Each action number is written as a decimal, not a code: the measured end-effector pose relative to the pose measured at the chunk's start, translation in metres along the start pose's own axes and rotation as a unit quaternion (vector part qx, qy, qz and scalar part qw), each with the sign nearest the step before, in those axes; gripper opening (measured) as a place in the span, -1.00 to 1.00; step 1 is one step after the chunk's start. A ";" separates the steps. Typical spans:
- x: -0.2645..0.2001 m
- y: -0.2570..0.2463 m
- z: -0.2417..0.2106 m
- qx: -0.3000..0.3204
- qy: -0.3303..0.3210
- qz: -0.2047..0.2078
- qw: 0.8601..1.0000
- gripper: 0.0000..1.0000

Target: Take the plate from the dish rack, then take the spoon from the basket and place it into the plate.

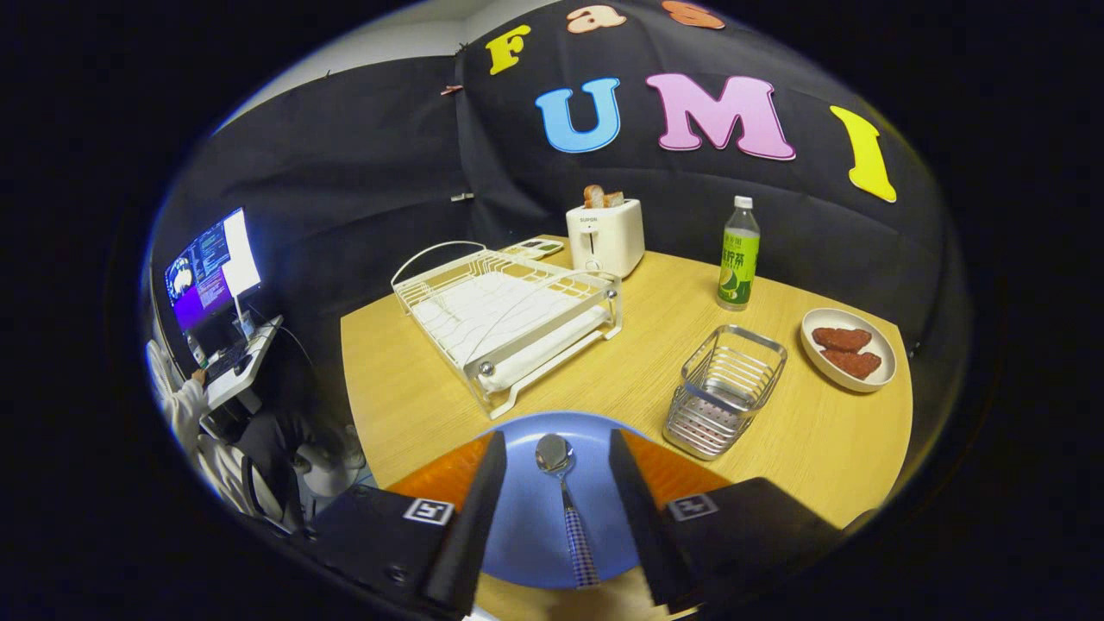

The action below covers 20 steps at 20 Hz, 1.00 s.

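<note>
My hand-held gripper [556, 470] hangs released, fingers spread either side of the metal spoon [565, 504], which lies in the round blue plate [526, 526] near the wooden desk [621, 362] edge. Wire basket [723, 390] and white dish rack [509, 315] sit beyond, apart.

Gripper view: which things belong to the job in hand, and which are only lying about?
Job: blue plate, spoon lying in it between the open claw fingers, empty dish rack, empty basket.
Lying about: toaster, bottle, dish of food.
</note>
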<state>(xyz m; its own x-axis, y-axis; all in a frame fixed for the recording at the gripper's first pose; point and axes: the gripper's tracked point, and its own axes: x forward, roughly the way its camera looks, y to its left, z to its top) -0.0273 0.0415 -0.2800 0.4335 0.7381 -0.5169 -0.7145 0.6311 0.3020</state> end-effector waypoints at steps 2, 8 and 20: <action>-0.009 -0.007 0.021 0.000 -0.023 -0.017 1.000 0.91; -0.055 -0.033 0.099 0.029 -0.102 -0.107 0.989 0.97; -0.176 -0.061 0.169 0.057 -0.202 -0.380 0.901 0.97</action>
<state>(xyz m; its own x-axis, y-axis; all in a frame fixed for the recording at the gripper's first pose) 0.0327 -0.0866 -0.0718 0.9545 0.0945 -0.2828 -0.0760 0.9942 0.0757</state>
